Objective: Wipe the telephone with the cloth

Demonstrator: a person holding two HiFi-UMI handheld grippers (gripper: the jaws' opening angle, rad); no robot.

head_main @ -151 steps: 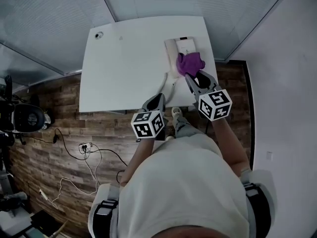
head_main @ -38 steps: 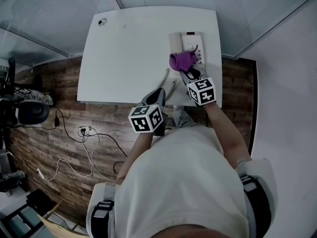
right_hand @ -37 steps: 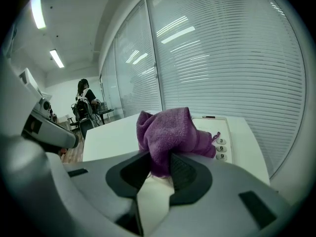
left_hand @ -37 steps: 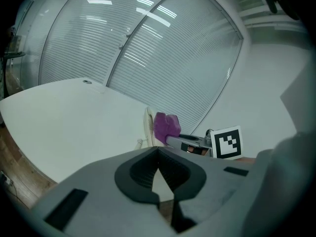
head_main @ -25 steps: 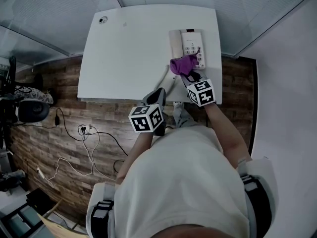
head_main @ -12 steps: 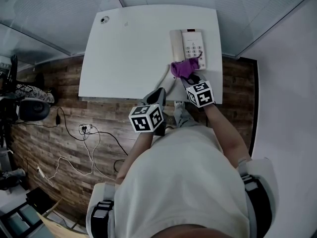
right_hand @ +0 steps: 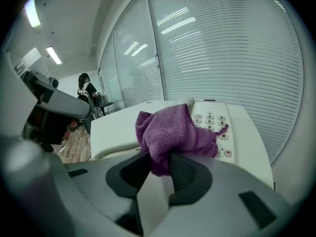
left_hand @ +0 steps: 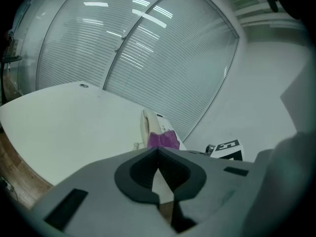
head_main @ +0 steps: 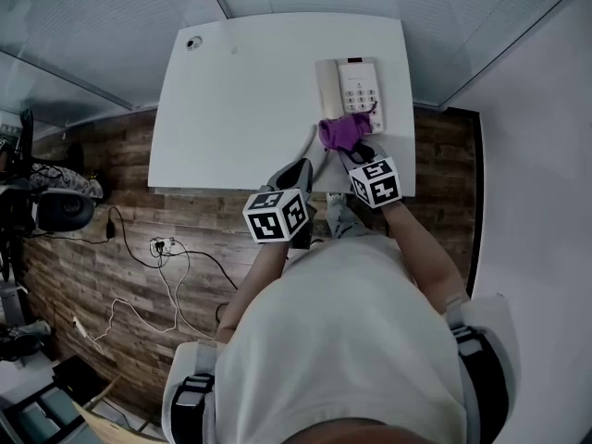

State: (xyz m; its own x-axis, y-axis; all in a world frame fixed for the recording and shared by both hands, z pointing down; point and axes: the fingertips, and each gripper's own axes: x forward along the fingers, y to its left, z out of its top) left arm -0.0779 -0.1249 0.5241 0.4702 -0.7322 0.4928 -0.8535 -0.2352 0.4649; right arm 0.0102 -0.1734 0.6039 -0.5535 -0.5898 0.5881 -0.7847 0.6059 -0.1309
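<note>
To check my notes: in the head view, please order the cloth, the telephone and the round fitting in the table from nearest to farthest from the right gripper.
1. The cloth, clamped in the right gripper.
2. The telephone, just beyond the cloth, right part of the table.
3. The round fitting, at its far left corner.

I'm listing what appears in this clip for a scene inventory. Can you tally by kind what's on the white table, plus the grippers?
telephone, white, with handset and coiled cord: 1
cloth, purple, resting on the telephone's near end: 1
grippers: 2, the left gripper shut and empty, the right gripper clamped on the cloth
Total: 4
</note>
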